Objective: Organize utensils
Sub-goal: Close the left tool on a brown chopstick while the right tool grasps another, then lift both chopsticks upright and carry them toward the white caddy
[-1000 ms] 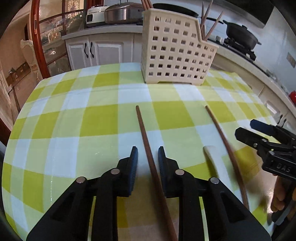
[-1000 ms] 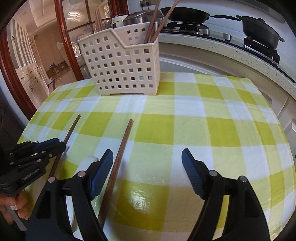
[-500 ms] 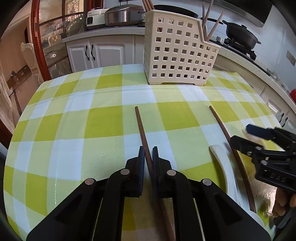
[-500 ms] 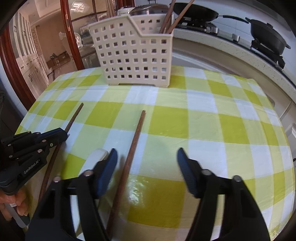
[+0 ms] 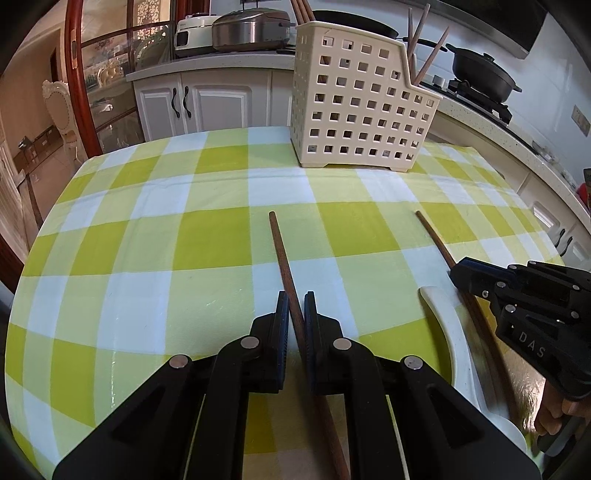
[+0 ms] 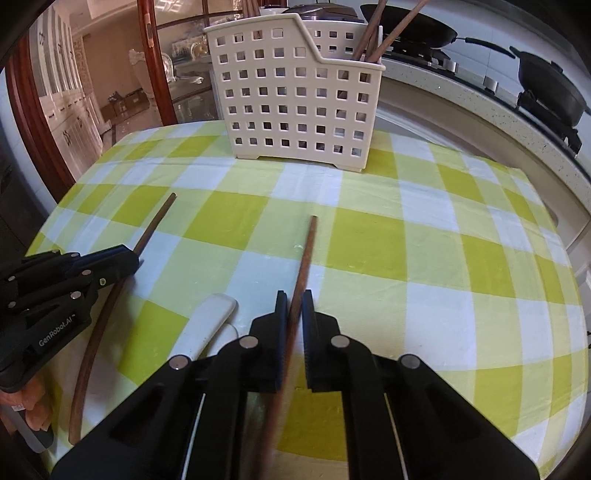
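Two brown wooden chopsticks lie on a yellow-and-white checked tablecloth. My left gripper (image 5: pixel 296 308) is shut on the left chopstick (image 5: pixel 281 251), whose tip points toward the cream perforated utensil basket (image 5: pixel 354 103). My right gripper (image 6: pixel 293 308) is shut on the right chopstick (image 6: pixel 306 251). The basket (image 6: pixel 295 96) stands at the far side and holds several chopsticks. A white ceramic spoon (image 5: pixel 452 332) lies between the two chopsticks, and it also shows in the right wrist view (image 6: pixel 210 323). Each gripper shows in the other's view, the right (image 5: pixel 517 295) and the left (image 6: pixel 62 280).
The table's edges curve away on the left and right. A kitchen counter with a stove and black pans (image 5: pixel 484 70) runs behind and to the right. White cabinets (image 5: pixel 207 103) and a rice cooker (image 5: pixel 251 29) stand behind the table.
My left gripper closed on the left chopstick. My right gripper shifted left over the other chopstick and closed from wide open onto it. Both moved closer to the basket.
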### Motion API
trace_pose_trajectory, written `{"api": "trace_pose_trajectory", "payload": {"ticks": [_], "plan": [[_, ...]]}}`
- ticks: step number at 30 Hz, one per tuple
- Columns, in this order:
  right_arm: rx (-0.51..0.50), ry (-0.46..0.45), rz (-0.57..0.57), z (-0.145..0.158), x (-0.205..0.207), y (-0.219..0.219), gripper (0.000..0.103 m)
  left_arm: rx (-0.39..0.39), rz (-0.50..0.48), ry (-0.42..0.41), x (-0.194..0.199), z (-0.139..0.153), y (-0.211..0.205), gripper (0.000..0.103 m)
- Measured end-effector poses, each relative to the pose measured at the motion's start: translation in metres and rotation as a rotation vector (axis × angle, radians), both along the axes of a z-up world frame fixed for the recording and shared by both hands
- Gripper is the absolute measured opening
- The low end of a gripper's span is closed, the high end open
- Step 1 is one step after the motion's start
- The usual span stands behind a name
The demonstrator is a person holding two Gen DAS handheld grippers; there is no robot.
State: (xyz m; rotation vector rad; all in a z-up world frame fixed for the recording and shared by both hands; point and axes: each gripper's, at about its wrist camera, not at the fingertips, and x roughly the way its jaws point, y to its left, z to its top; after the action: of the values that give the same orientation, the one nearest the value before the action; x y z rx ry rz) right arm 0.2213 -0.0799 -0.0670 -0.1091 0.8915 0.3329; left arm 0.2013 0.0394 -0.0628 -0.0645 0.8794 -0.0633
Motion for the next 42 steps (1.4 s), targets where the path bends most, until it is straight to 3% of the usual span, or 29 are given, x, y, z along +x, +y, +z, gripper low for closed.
{"api": "trace_pose_trajectory", "payload": {"ticks": [8,24,27,30,42], "plan": [[0.026,-0.015,-0.013,0.011,-0.002,-0.013,0.006,-0.049,-0.012,-0.022,-0.006,0.012,0.006,0.007],[0.098,-0.147,-0.034,0.079,-0.029,-0.05,0.006,-0.054,-0.026,-0.138,-0.032,0.067,0.01,0.004],[0.109,-0.172,-0.036,0.091,-0.037,-0.056,0.006,-0.097,-0.005,-0.114,-0.031,0.063,0.019,0.004],[0.119,-0.193,-0.04,0.101,-0.045,-0.06,0.006,-0.089,-0.015,-0.066,-0.025,0.051,0.02,0.006],[0.134,-0.222,-0.038,0.115,-0.054,-0.067,0.006,0.008,-0.005,0.082,0.002,0.008,0.008,0.012]]}}
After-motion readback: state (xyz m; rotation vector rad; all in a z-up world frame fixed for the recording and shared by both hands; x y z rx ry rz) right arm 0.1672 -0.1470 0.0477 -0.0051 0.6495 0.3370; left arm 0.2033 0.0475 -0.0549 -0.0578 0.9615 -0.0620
